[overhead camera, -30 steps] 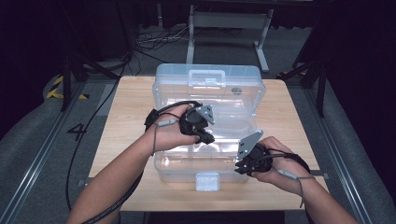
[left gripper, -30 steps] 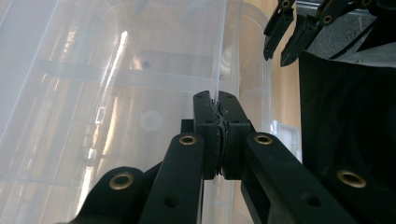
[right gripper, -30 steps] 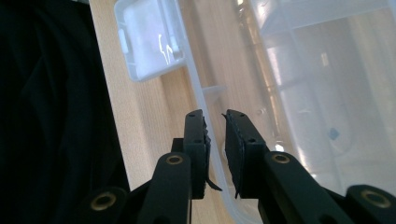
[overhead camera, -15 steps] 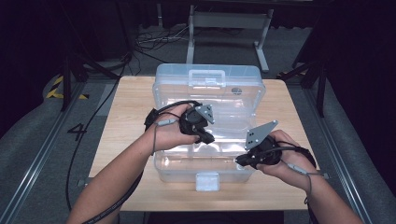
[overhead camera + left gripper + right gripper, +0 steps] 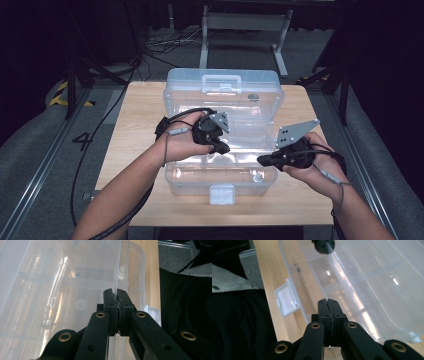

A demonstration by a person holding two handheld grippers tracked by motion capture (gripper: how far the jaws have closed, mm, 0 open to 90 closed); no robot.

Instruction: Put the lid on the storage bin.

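A clear plastic box [image 5: 196, 183] stands open on the wooden table [image 5: 135, 130], its lid [image 5: 222, 92] laid back with the handle on it. My left gripper [image 5: 223, 148] reaches into the middle of the box. Its jaws are shut on the thin edge of a clear inner tray [image 5: 75, 277], and that edge runs up from my left gripper [image 5: 116, 291]. My right gripper [image 5: 262, 161] hovers at the box's front right corner, pointing left. In its own view my right gripper [image 5: 328, 301] is shut with nothing visible between the jaws, above the tray's rim [image 5: 372, 317].
The box's white latch [image 5: 222, 194] hangs over the front wall, near the table's front edge; the latch [image 5: 287, 300] lies left of my right jaws. A metal stand [image 5: 240, 22] and cables [image 5: 165, 42] sit on the floor beyond the table.
My right gripper has drawn back to the right and a little up from the box's front right part. The left gripper has stayed where it was.
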